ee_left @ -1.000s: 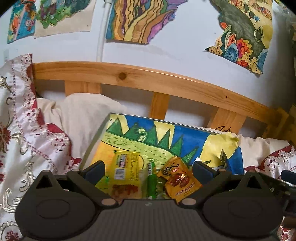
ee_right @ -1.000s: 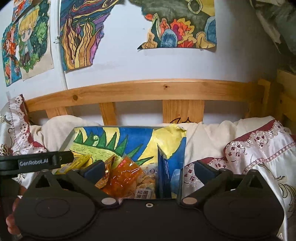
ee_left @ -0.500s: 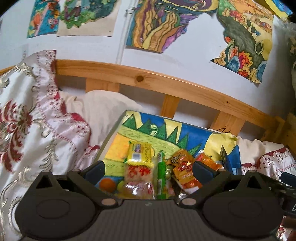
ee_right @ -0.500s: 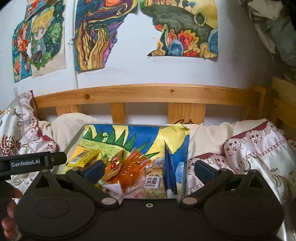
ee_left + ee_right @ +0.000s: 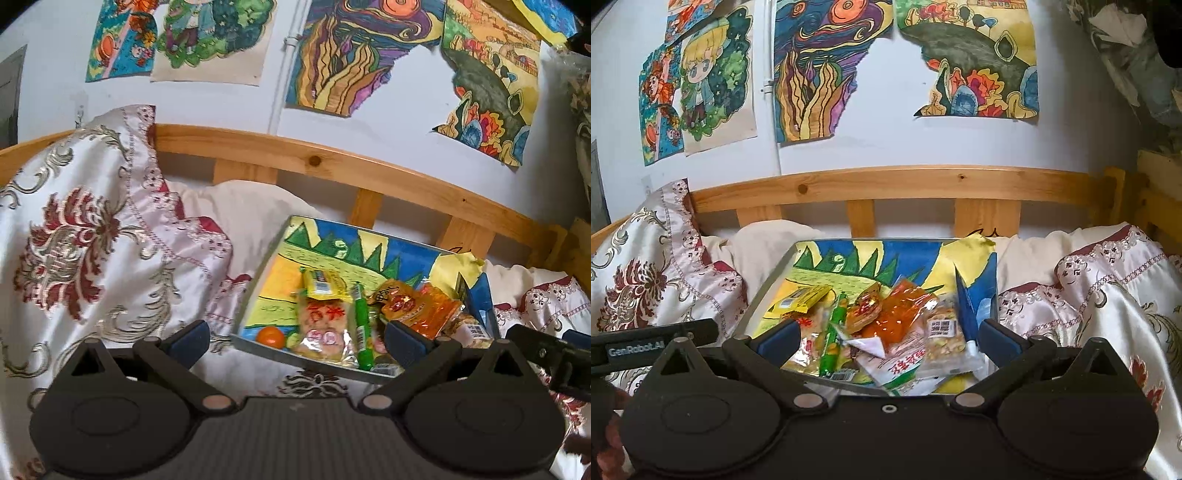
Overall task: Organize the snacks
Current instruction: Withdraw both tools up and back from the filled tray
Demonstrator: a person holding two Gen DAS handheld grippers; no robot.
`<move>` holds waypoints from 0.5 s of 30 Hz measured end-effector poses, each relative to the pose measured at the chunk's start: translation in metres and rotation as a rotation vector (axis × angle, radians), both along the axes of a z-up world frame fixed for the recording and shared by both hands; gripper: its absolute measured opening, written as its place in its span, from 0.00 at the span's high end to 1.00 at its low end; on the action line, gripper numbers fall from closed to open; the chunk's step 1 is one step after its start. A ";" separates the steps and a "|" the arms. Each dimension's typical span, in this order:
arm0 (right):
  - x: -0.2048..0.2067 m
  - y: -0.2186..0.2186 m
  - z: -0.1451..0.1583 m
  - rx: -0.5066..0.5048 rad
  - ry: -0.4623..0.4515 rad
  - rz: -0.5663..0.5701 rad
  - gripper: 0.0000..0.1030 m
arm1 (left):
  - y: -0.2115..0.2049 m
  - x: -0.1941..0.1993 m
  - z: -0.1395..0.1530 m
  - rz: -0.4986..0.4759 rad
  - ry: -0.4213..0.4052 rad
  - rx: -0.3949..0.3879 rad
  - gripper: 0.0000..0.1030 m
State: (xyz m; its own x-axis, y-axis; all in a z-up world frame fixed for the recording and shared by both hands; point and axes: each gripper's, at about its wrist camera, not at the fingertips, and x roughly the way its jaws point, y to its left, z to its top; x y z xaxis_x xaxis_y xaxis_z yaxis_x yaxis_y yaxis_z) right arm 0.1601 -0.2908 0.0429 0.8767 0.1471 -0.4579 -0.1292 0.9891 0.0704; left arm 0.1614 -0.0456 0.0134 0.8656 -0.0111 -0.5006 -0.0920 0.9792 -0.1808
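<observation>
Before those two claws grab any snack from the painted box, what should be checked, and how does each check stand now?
1. Left gripper open, empty: ok.
2. Right gripper open, empty: ok.
3. Snacks all inside the painted box: ok.
4. Green stick free on top, easy to pinch: ok.
5. Orange packet clear of neighbours: not ok, it overlaps others.
6. Box steady on the soft bedding: cannot tell.

"GenRobot.AI" stands in white on the left tool (image 5: 653, 341); snack-packet print is unreadable.
</observation>
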 end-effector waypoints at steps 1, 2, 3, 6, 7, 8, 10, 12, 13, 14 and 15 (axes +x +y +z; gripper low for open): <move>-0.002 0.003 0.000 0.001 0.000 -0.001 0.01 | 0.002 -0.003 -0.001 0.000 0.000 0.005 0.01; -0.003 0.004 0.000 0.001 0.000 -0.004 0.01 | 0.005 -0.007 -0.001 0.003 0.002 0.011 0.01; -0.005 0.006 0.000 0.001 0.000 -0.008 0.01 | 0.008 -0.010 -0.002 0.005 0.003 0.017 0.01; -0.011 0.013 0.002 -0.005 0.000 -0.013 0.01 | 0.014 -0.018 -0.006 0.004 -0.001 0.033 0.01; -0.014 0.016 0.002 -0.009 0.000 -0.015 0.01 | 0.016 -0.020 -0.008 -0.002 -0.005 0.039 0.01; -0.016 0.018 0.002 -0.012 -0.001 -0.016 0.01 | 0.017 -0.022 -0.009 -0.008 -0.010 0.046 0.01; -0.022 0.023 0.002 -0.019 0.000 -0.026 0.01 | 0.019 -0.024 -0.011 -0.025 -0.018 0.061 0.01; -0.028 0.025 0.001 -0.011 0.003 -0.035 0.01 | 0.020 -0.026 -0.010 -0.037 -0.034 0.073 0.01; -0.031 0.025 0.001 -0.004 0.006 -0.042 0.01 | 0.021 -0.027 -0.010 -0.043 -0.042 0.079 0.01; -0.033 0.025 0.000 0.004 0.010 -0.048 0.01 | 0.023 -0.029 -0.009 -0.048 -0.053 0.086 0.01; -0.035 0.025 -0.001 0.010 0.015 -0.054 0.01 | 0.024 -0.031 -0.009 -0.053 -0.065 0.094 0.01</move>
State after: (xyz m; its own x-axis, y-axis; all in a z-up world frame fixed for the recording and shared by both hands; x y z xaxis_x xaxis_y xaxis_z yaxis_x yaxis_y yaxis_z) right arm 0.1251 -0.2657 0.0421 0.8767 0.1047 -0.4695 -0.0747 0.9938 0.0821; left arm 0.1301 -0.0215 0.0040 0.8957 -0.0135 -0.4445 -0.0307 0.9953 -0.0921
